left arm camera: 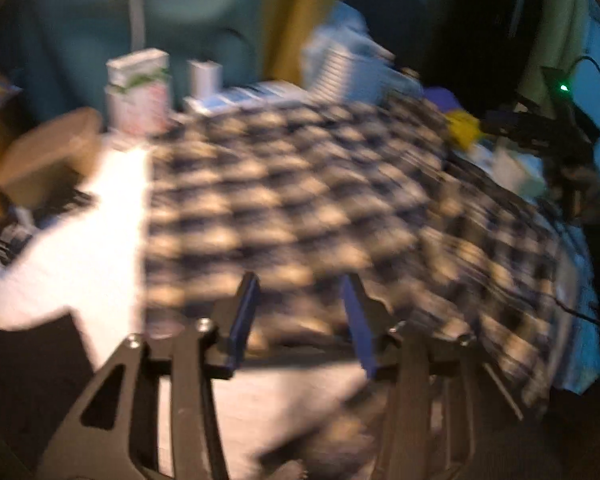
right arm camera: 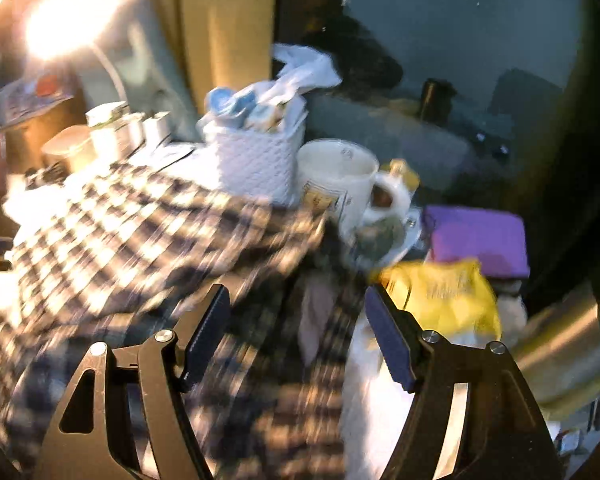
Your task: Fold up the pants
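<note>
The checked tan-and-dark pants (left arm camera: 300, 200) lie spread over the white table, blurred by motion. My left gripper (left arm camera: 302, 284) is open, its blue pads at the near edge of the cloth, nothing between them. The other gripper shows as a dark shape at the right (left arm camera: 540, 132), over the far end of the pants. In the right wrist view the pants (right arm camera: 140, 248) fill the left and middle. My right gripper (right arm camera: 296, 300) is open, jaws wide apart just above a fold of the cloth.
White boxes (left arm camera: 140, 92) and a brown box (left arm camera: 48, 152) stand at the table's back left. A white quilted basket (right arm camera: 256, 156), a white mug (right arm camera: 340, 180), a purple box (right arm camera: 476, 240) and a yellow packet (right arm camera: 448, 296) crowd the pants' right edge. A lamp glares (right arm camera: 68, 20).
</note>
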Motion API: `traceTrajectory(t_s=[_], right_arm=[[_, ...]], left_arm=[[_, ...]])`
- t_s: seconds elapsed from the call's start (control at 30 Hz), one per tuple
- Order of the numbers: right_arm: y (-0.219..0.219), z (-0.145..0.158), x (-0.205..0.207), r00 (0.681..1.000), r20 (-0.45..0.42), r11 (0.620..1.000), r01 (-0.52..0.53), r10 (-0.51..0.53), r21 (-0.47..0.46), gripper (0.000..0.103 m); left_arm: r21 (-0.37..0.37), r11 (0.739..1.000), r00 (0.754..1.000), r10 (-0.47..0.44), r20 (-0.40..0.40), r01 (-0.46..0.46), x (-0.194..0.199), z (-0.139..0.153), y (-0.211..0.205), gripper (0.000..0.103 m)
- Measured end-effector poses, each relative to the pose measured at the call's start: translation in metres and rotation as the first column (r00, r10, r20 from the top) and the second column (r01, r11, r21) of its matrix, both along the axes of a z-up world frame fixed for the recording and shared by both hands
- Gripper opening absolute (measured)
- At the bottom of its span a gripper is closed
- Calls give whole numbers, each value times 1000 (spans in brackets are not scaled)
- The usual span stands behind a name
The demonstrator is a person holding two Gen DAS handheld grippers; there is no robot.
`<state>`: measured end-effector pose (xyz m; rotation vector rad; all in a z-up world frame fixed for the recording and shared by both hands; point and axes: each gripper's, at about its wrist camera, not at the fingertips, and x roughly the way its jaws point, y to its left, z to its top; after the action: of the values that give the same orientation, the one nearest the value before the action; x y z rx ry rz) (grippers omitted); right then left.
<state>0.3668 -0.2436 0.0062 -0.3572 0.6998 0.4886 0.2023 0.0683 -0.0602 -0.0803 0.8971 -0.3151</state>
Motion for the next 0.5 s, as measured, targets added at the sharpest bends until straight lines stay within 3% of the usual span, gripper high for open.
traceTrajectory(t_s=[0.07,0.13,0.27,0.33,0.4,0.5], right_arm=[[-3,-6,-20,1000,-25,1000,-15,14,-7,73],[-9,-15,-36,999,-44,1000,-24,24,-11,73],[-19,-31,-67,996,-76,998,-53,50,-28,73],[-24,-36,-76,995,-80,998,-63,60,-32,73],[-30,-42,-82,993,-94,997,-72,70,-24,70],[-37,-50,-85,989,-114,996,-93,92,-2,61]], left_arm=[[-13,999,999,-32,-19,32,-5,-5,-20,63],[13,998,998,-53,-23,53,-4,-11,-40,67],[56,996,997,-70,-36,72,5,-12,-61,68],[123,987,994,-98,-46,103,12,-17,-72,68],[185,977,992,-96,-78,109,21,-27,-79,68],[196,974,992,-104,-74,117,30,-37,-83,67]])
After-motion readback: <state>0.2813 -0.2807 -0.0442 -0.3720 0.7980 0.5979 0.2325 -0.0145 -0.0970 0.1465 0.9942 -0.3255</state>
